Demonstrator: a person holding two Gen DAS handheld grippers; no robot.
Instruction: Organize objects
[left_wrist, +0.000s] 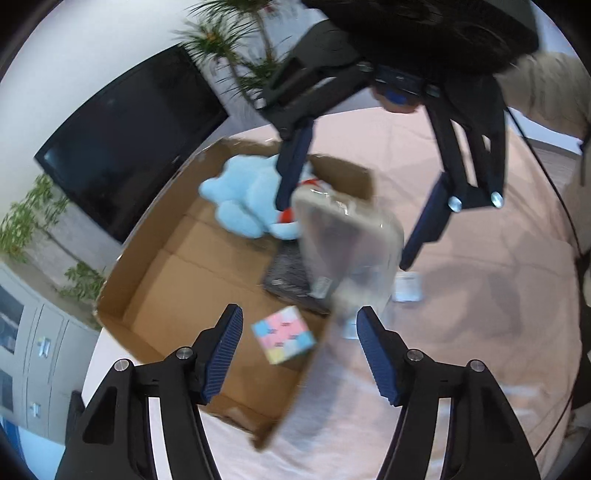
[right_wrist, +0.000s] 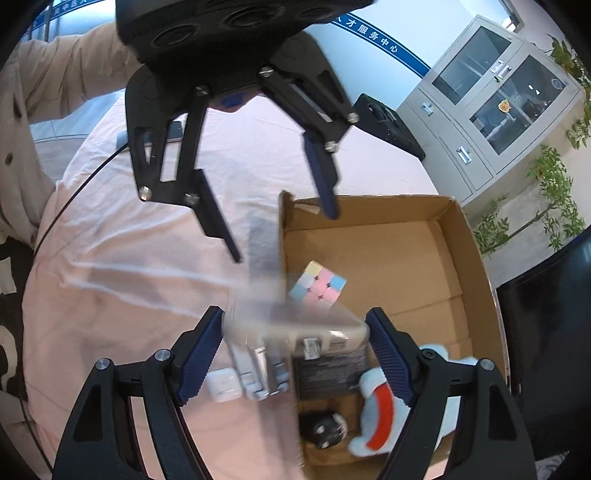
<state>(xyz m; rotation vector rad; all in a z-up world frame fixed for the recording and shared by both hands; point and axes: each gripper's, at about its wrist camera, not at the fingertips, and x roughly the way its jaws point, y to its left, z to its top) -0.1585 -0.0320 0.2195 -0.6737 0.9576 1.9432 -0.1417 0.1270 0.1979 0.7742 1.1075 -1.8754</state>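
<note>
Our right claw (right_wrist: 295, 350) is clamped on a clear plastic case (right_wrist: 295, 328), heavily motion-blurred at lower centre over the cardboard box (right_wrist: 461, 229) edge. Left claw (left_wrist: 299, 350) sits apart, empty. Inside the box: pastel cube (right_wrist: 318, 283), blue plush (right_wrist: 380, 413), and a half-hidden dark packet (right_wrist: 328, 373). Pink sheet (right_wrist: 129, 258) on the table, cabinet (right_wrist: 480, 99) upper right.
</note>
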